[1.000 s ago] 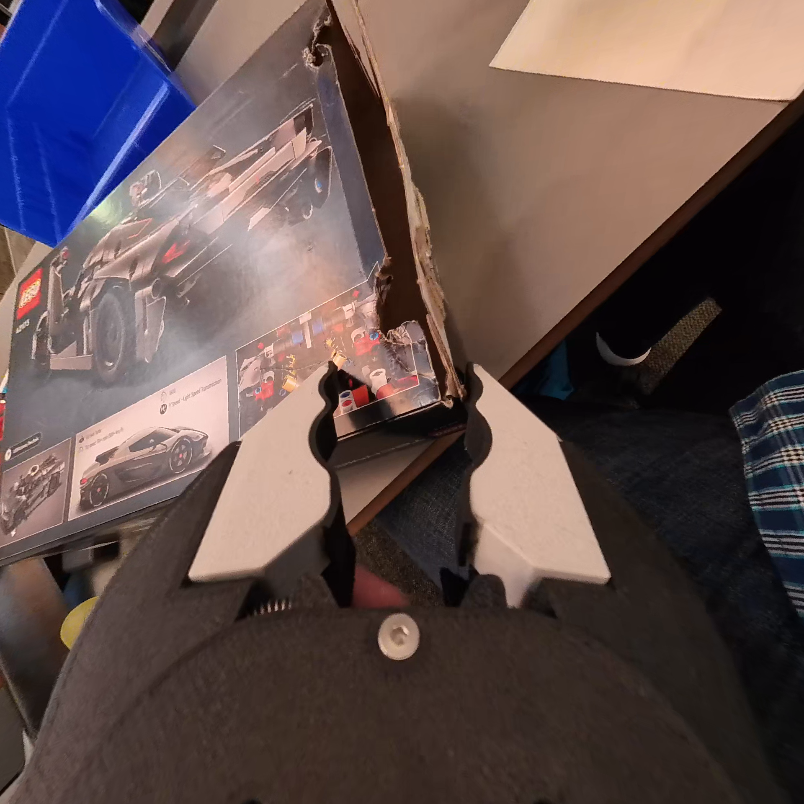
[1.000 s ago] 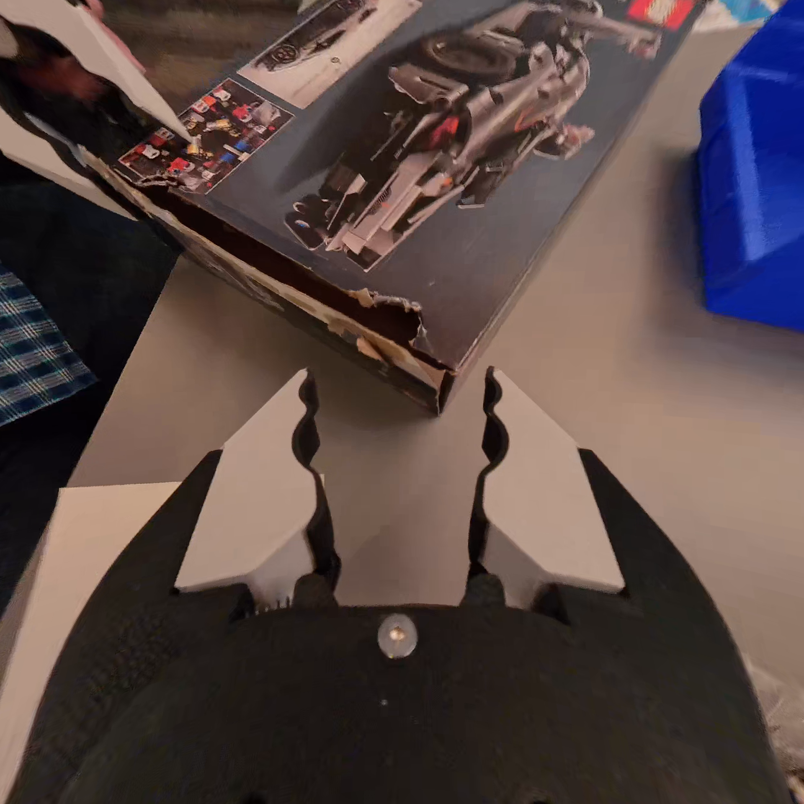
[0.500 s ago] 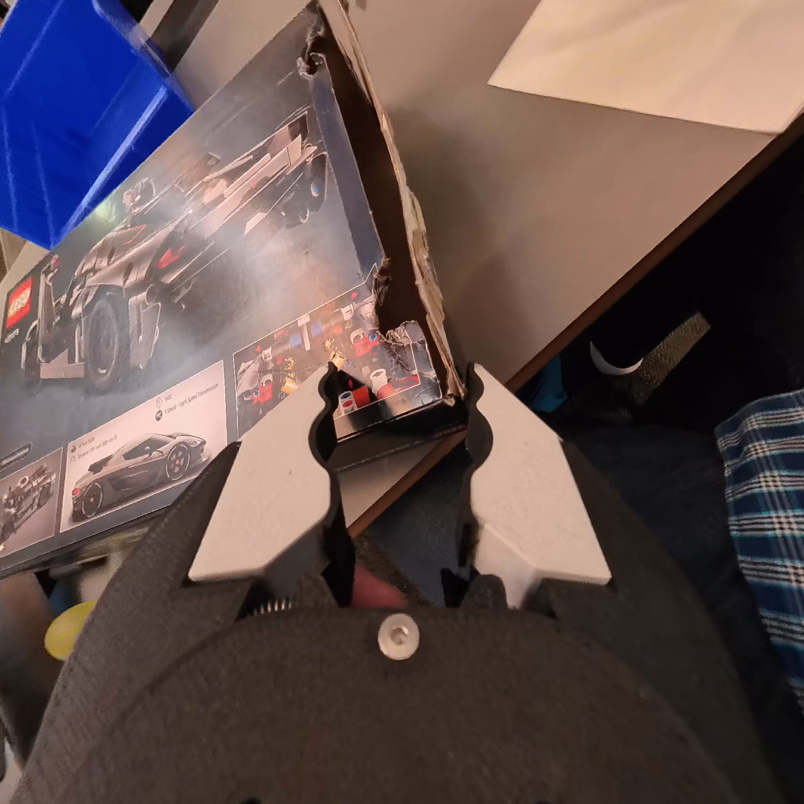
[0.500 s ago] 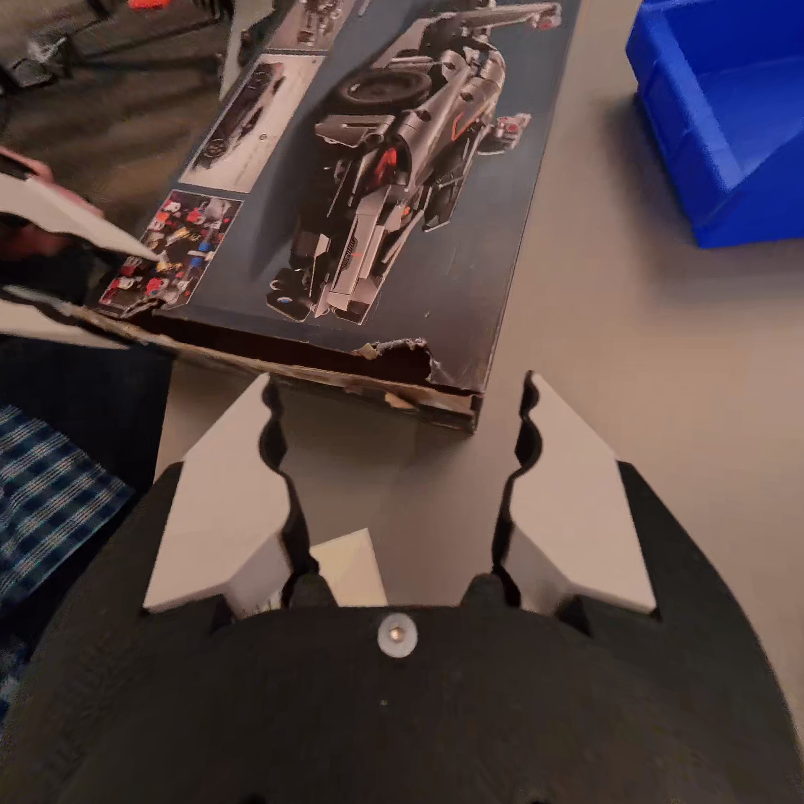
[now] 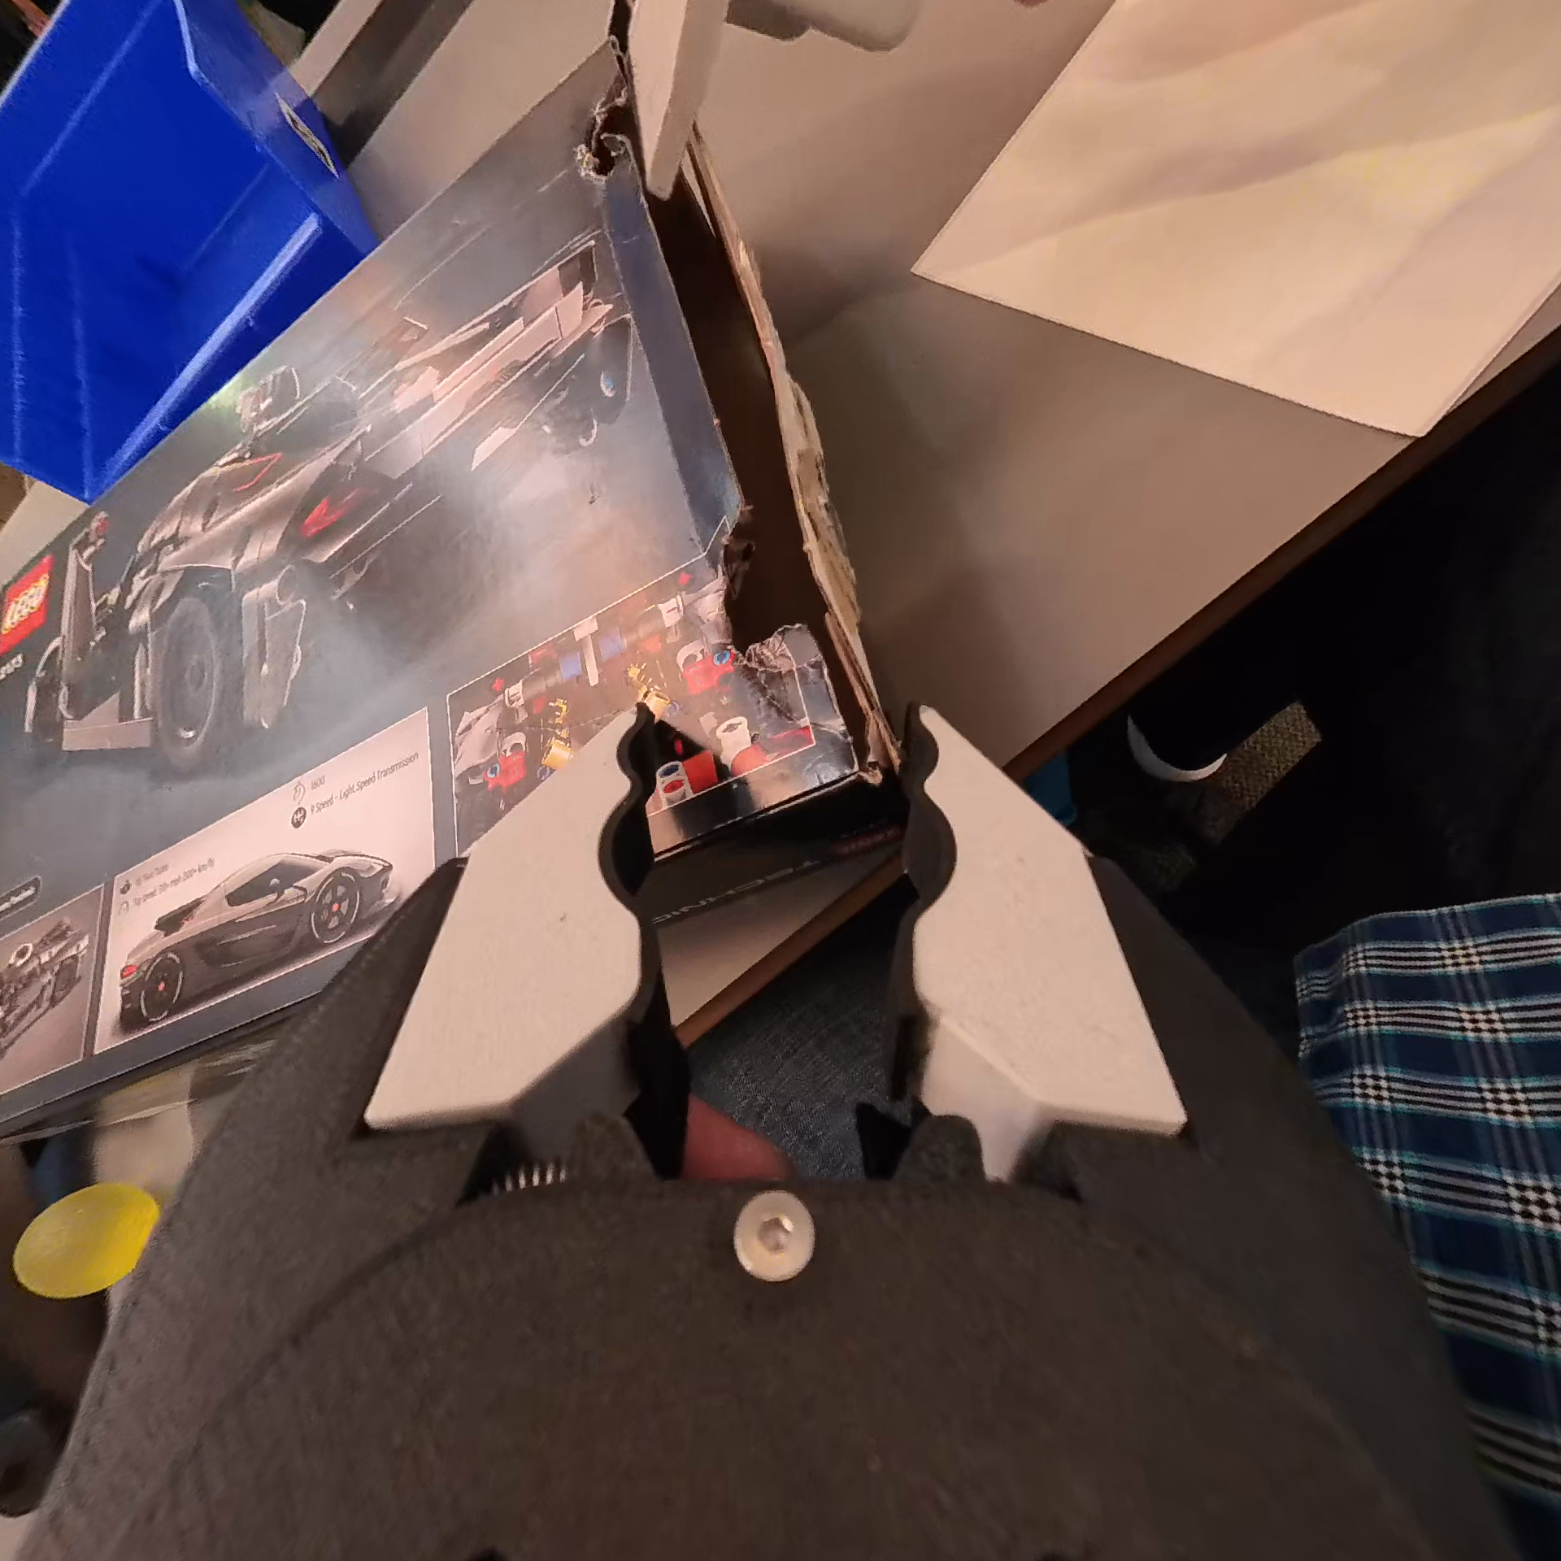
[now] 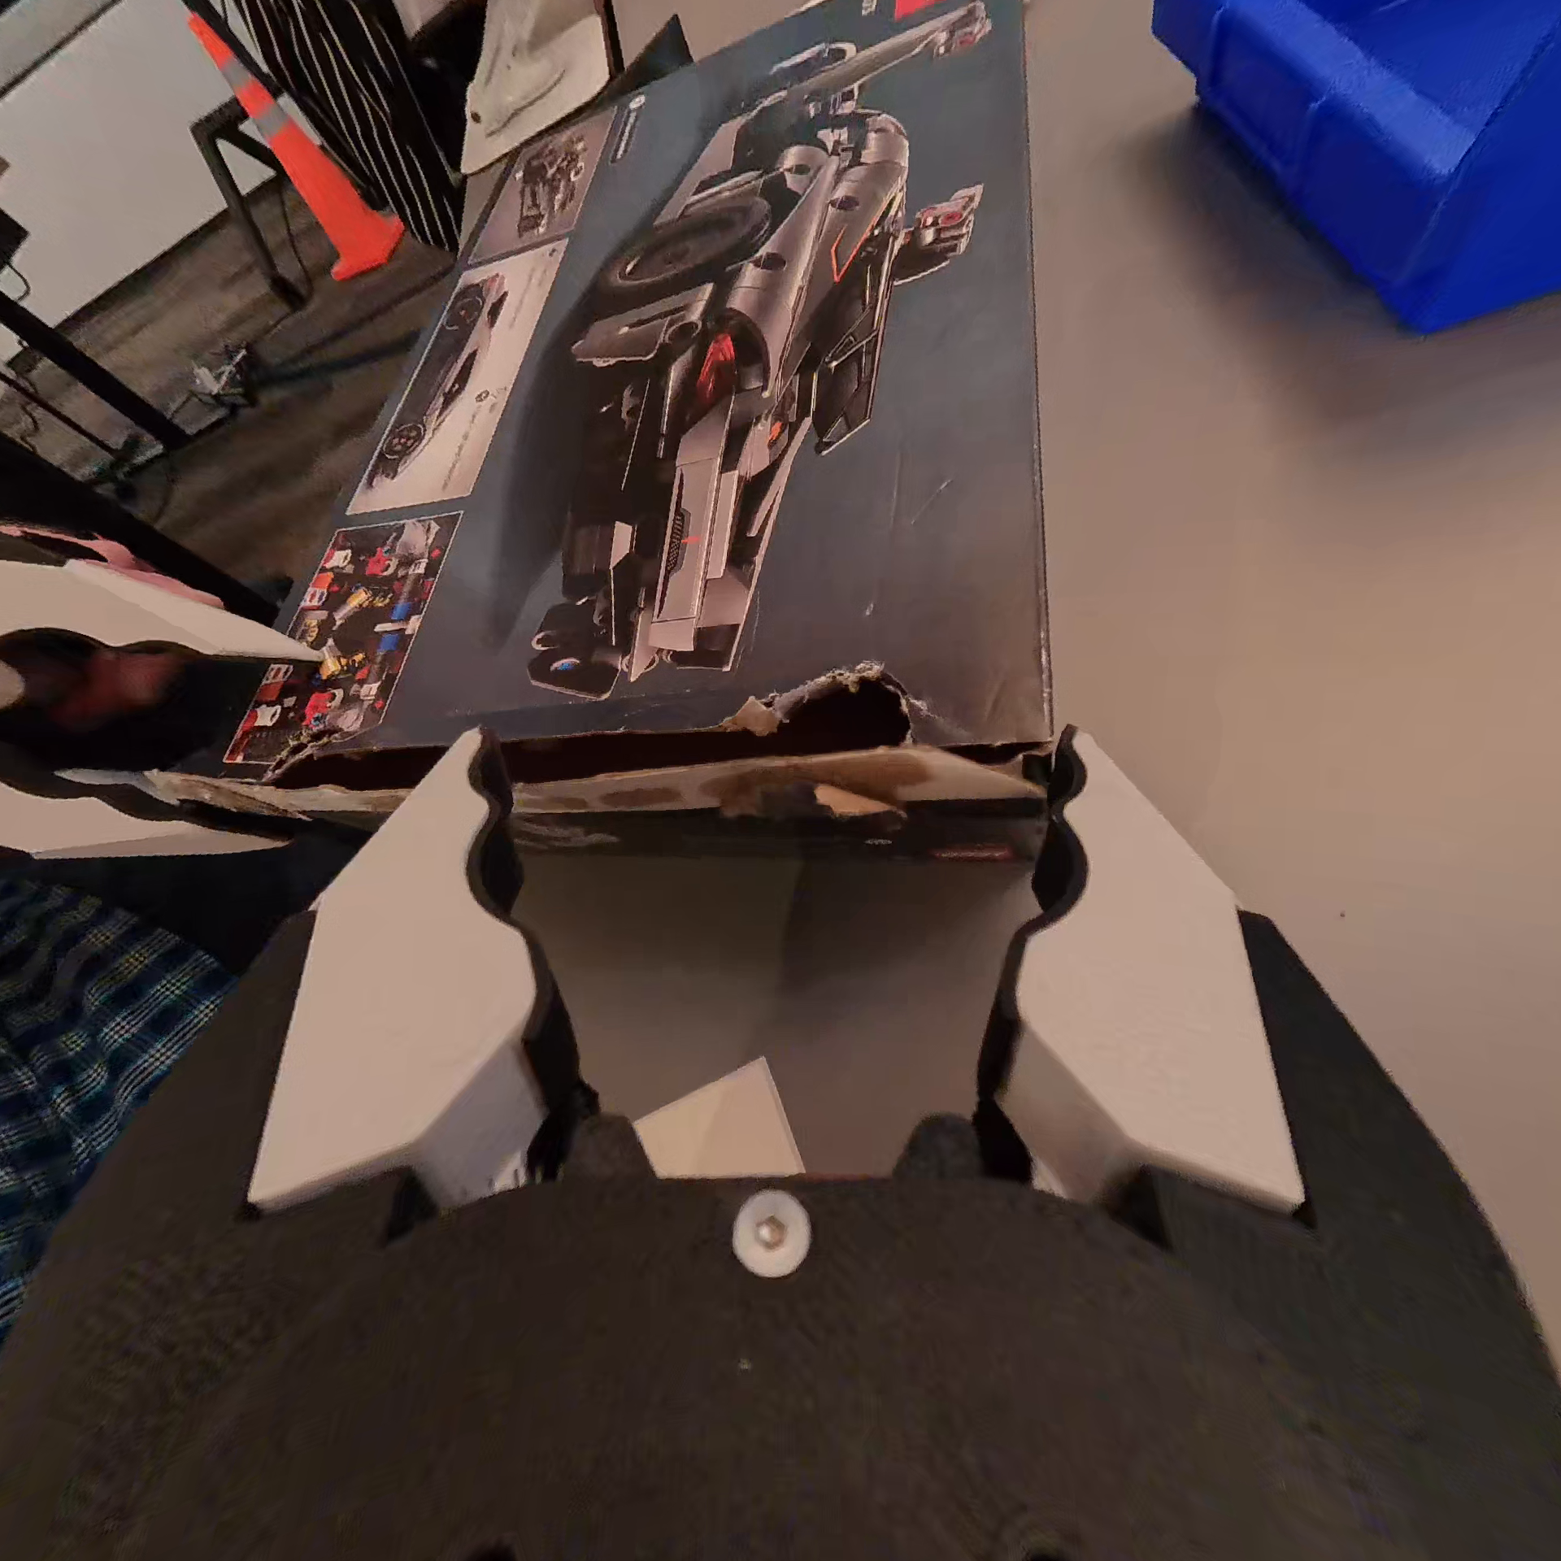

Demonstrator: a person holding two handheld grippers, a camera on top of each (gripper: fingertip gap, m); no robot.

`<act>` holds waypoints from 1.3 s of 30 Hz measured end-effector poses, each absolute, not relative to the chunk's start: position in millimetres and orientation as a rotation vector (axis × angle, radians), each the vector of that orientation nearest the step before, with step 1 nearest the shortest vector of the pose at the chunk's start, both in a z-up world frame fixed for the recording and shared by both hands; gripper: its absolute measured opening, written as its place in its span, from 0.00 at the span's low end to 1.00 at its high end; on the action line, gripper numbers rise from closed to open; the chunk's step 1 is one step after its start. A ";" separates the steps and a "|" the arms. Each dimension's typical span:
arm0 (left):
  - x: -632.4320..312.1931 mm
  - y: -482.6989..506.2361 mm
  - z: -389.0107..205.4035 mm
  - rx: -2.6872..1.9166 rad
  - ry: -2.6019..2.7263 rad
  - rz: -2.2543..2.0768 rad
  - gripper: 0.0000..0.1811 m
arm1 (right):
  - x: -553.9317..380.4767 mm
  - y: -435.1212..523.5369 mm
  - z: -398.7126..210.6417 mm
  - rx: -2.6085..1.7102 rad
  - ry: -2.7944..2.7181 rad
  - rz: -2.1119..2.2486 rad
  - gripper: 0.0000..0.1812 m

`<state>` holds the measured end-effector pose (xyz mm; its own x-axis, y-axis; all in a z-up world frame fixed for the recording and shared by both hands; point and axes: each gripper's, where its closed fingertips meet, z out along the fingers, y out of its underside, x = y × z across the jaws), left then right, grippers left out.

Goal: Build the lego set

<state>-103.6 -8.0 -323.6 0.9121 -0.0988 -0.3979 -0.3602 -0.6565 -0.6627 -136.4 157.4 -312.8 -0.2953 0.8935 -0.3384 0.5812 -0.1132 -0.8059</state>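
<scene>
The lego box, dark with a silver car picture, lies flat on the grey table, its near corner over the table edge. Its end flap is torn and gapes. My left gripper clamps that near corner, one finger on the top face and one below; it also shows at the left of the right wrist view. My right gripper is wide open and empty, its fingertips right at the torn end. One right finger shows at the box's far corner.
A blue bin stands on the table beyond the box, also in the left wrist view. A white sheet lies near the table edge. Plaid cloth is below the edge. An orange cone stands on the floor.
My right gripper swung round to face the torn end squarely, moved up to it and opened wider. My left gripper kept its hold on the box corner.
</scene>
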 end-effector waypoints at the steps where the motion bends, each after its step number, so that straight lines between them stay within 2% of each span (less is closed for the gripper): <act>1: -103.3 -8.0 -323.7 -2.268 0.327 0.422 0.31 | -137.5 157.5 -312.7 -1.629 -1.829 1.379 0.68; 5: -102.3 -7.6 -324.2 -2.269 0.337 0.417 0.33 | -143.3 157.8 -313.0 -1.622 -1.778 1.399 0.69; 20: -85.1 -6.2 -319.1 -2.226 0.452 0.490 0.47 | -148.4 166.9 -327.5 -1.546 -1.711 1.192 0.66; 23: -64.7 4.7 -300.4 -2.122 0.607 0.565 0.41 | -148.6 167.1 -327.3 -1.539 -1.706 1.194 0.65; 26: -43.5 16.3 -311.4 -2.154 0.794 0.596 0.36 | -148.6 167.1 -327.6 -1.540 -1.711 1.188 0.65; 29: -52.0 22.0 -331.3 -2.245 0.791 0.639 0.34 | -148.6 167.2 -327.6 -1.543 -1.715 1.186 0.65; 31: -52.9 25.0 -326.6 -2.235 0.763 0.663 0.25 | -148.5 167.2 -327.6 -1.543 -1.718 1.184 0.65; 33: -55.0 25.8 -324.9 -2.230 0.733 0.675 0.20 | -148.2 166.6 -326.3 -1.551 -1.727 1.202 0.65; 39: -62.5 27.5 -321.3 -2.241 0.687 0.711 0.14 | -144.4 172.5 -313.4 -1.549 -1.735 1.230 0.64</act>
